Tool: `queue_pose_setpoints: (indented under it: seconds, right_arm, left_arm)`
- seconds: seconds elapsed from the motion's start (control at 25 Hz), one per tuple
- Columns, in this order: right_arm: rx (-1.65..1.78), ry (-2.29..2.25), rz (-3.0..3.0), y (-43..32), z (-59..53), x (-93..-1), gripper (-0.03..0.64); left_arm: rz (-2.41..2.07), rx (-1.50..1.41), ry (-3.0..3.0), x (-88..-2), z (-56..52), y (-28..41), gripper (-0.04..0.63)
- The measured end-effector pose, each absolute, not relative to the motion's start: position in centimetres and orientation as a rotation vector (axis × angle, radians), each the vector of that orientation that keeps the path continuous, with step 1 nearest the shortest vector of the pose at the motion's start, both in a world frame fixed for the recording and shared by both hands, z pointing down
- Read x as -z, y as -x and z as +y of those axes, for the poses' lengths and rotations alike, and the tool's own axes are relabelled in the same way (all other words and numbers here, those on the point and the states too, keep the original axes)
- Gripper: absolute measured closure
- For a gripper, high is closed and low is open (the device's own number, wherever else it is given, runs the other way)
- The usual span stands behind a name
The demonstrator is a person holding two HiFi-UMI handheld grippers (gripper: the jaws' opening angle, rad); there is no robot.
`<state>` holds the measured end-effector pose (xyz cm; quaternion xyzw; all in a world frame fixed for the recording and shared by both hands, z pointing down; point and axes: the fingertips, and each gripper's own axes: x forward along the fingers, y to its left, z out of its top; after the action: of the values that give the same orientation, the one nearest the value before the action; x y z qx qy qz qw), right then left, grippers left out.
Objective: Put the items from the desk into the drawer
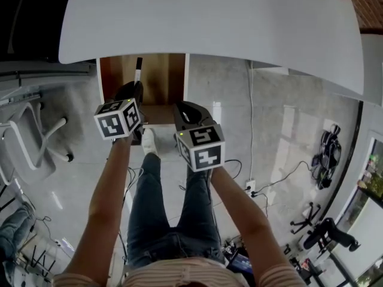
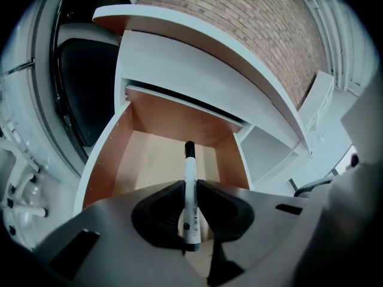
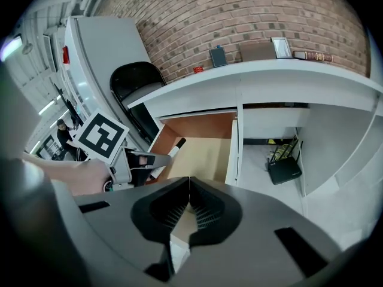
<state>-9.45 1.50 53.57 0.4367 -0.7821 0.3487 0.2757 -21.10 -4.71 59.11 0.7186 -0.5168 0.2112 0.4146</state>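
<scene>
A white marker with a black cap (image 2: 190,199) is pinched between the jaws of my left gripper (image 2: 190,191), its capped end pointing into the open wooden drawer (image 2: 149,154). In the head view the left gripper (image 1: 133,92) hangs over the drawer (image 1: 161,70) under the white desk (image 1: 209,17), and the marker (image 1: 138,70) sticks out ahead of it. My right gripper (image 1: 185,111) is just to the right, at the drawer's front edge. Its jaws (image 3: 189,181) are shut with nothing between them. The right gripper view also shows the left gripper (image 3: 143,159) with the marker (image 3: 173,149) over the drawer (image 3: 206,154).
The person's legs in jeans (image 1: 161,202) stand in front of the drawer. A white chair (image 1: 30,142) is at the left. A black router (image 3: 284,169) sits in the open space under the desk. Small items (image 3: 218,55) stand on the desk against a brick wall.
</scene>
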Motion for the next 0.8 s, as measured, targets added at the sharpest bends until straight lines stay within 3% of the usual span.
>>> queue_pose_setpoints:
  seconds: [0.8]
  right_arm:
    - [-0.981, -1.091, -2.061, 13.6, -2.5, -59.4, 0.6]
  left_arm:
    - [-1.347, -0.481, -1.642, -64.0, -7.7, 22.1, 0.522]
